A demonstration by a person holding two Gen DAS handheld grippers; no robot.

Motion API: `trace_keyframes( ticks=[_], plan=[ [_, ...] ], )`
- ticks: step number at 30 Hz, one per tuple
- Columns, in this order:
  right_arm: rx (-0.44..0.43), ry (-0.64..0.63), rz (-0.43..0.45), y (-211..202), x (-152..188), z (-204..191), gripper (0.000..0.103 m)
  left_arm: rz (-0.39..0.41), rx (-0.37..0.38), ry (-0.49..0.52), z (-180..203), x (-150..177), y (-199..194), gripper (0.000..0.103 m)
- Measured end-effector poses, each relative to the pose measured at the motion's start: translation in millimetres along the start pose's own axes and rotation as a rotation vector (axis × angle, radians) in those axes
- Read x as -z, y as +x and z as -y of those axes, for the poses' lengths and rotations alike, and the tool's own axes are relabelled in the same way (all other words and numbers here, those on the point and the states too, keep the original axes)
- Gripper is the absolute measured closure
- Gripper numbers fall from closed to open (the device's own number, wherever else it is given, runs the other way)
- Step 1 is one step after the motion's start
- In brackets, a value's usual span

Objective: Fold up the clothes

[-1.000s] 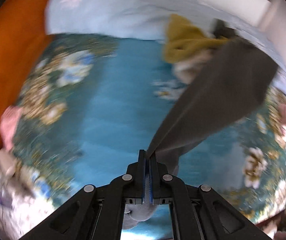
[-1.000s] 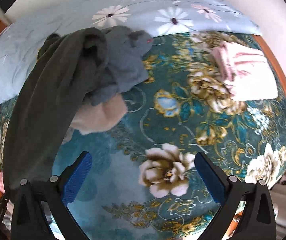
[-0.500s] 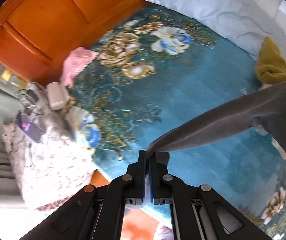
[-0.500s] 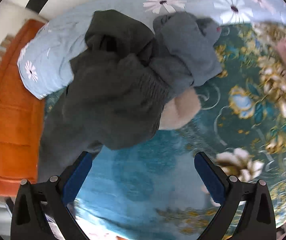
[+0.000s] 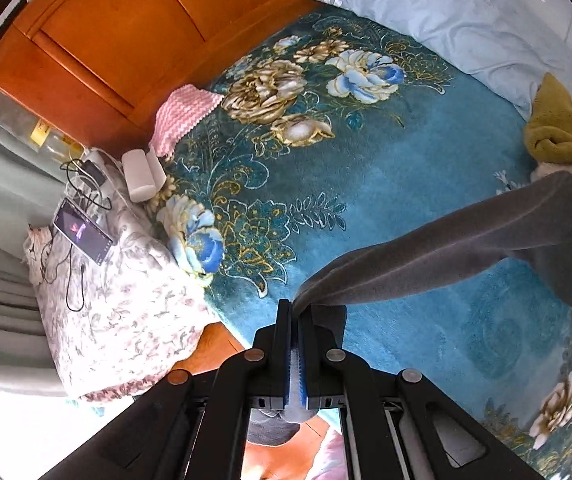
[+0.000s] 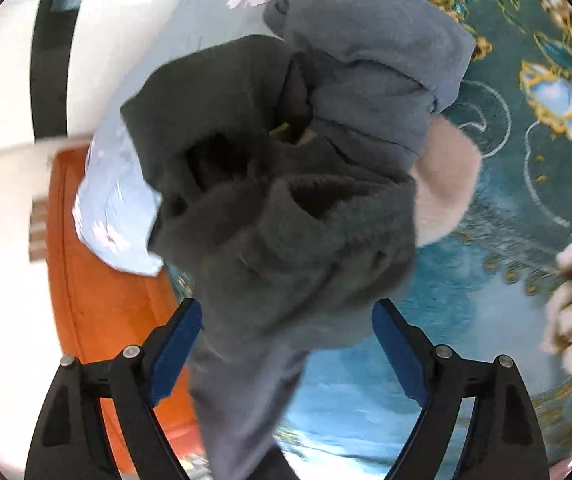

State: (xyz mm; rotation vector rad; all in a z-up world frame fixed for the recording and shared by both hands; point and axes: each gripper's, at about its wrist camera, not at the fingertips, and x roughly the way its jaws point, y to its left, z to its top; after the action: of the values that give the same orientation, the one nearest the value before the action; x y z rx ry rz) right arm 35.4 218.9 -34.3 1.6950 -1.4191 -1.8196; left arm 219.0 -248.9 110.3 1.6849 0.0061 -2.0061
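My left gripper [image 5: 297, 312] is shut on one end of a dark grey garment [image 5: 465, 248], which stretches taut to the right above the teal floral bedspread [image 5: 365, 168]. In the right wrist view the same dark grey garment [image 6: 286, 216] hangs bunched right in front of my right gripper [image 6: 286, 344], whose blue-padded jaws are wide open on either side of the cloth. A lighter blue-grey garment [image 6: 369, 64] and a pale pink fluffy one [image 6: 445, 184] lie behind it.
A mustard-green cloth [image 5: 557, 128] lies by the light blue flowered pillow [image 5: 465, 12]. A pink knitted cloth [image 5: 182, 116] sits near the orange wooden headboard [image 5: 118, 36]. A phone [image 5: 82, 232], cables and a white charger [image 5: 138, 176] rest on a floral quilt at the left.
My right gripper has moved in close to the bunched dark garment, which now fills its view between the open jaws. My left gripper keeps its grip and has barely shifted over the last half second.
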Motion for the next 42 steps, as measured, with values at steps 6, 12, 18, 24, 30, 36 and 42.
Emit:
trace_keyframes(
  ticks=[6, 12, 18, 24, 30, 36, 42],
  plan=[
    [0.054, 0.093, 0.000, 16, -14, -1, 0.038, 0.015, 0.021, 0.025, -12, -5, 4, 0.099],
    [0.078, 0.111, 0.007, 10, 3, 15, 0.086, -0.006, 0.082, 0.038, -20, -23, 22, 0.099],
    [0.089, 0.087, 0.106, -41, 21, 42, 0.093, 0.000, 0.147, 0.107, 0, -41, 33, 0.099],
    [0.100, 0.099, 0.287, -137, 28, 78, 0.094, 0.043, 0.264, 0.295, 71, -47, 21, 0.099],
    [0.181, 0.131, 0.439, -224, 41, 133, 0.094, 0.066, 0.319, 0.545, 149, -22, 8, 0.097],
    [0.161, 0.359, 0.405, -225, 61, 236, 0.094, -0.043, 0.225, 0.646, 186, 8, 34, 0.097],
    [0.204, 0.411, 0.344, -222, 63, 281, 0.094, -0.203, 0.249, 0.469, 171, 18, 53, 0.093]
  ],
)
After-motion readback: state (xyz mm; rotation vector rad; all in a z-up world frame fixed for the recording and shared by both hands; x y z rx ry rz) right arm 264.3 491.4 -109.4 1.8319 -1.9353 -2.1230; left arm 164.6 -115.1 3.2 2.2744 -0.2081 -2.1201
